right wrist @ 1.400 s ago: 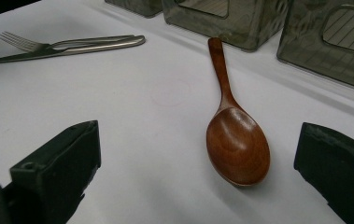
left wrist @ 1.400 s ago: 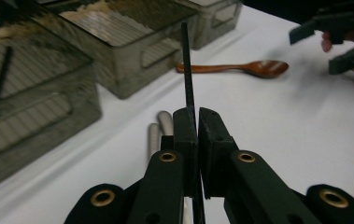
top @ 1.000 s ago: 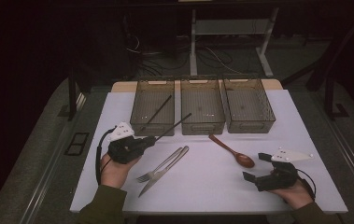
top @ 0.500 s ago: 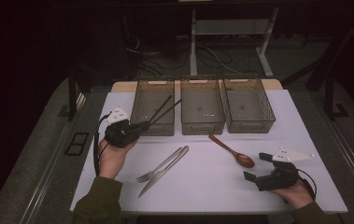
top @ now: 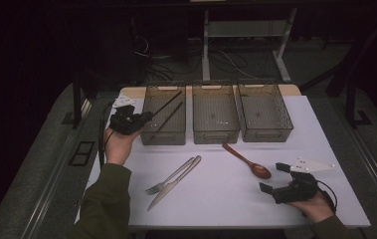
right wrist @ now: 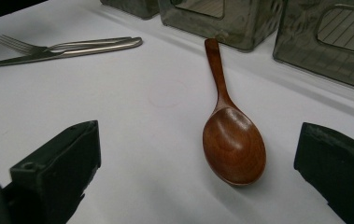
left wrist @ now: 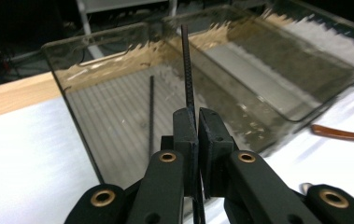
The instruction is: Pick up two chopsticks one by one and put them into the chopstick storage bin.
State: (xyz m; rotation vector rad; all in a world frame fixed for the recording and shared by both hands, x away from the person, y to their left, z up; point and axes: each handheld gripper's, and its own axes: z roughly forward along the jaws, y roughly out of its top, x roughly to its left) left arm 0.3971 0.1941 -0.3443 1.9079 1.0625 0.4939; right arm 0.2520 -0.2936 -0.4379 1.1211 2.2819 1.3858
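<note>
The left gripper [left wrist: 192, 122] is pinching a thin black chopstick [left wrist: 187, 70] tight over the leftmost clear ribbed plastic bin [top: 165, 133], where its twin [left wrist: 151, 112] is lying, while the right gripper [right wrist: 198, 172] is sitting wide open by the glossy wooden spoon [right wrist: 230, 135].

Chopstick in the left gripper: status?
Left gripper shut on chopstick, over left bin; second chopstick inside. Right gripper open by wooden spoon. Path clear.
</note>
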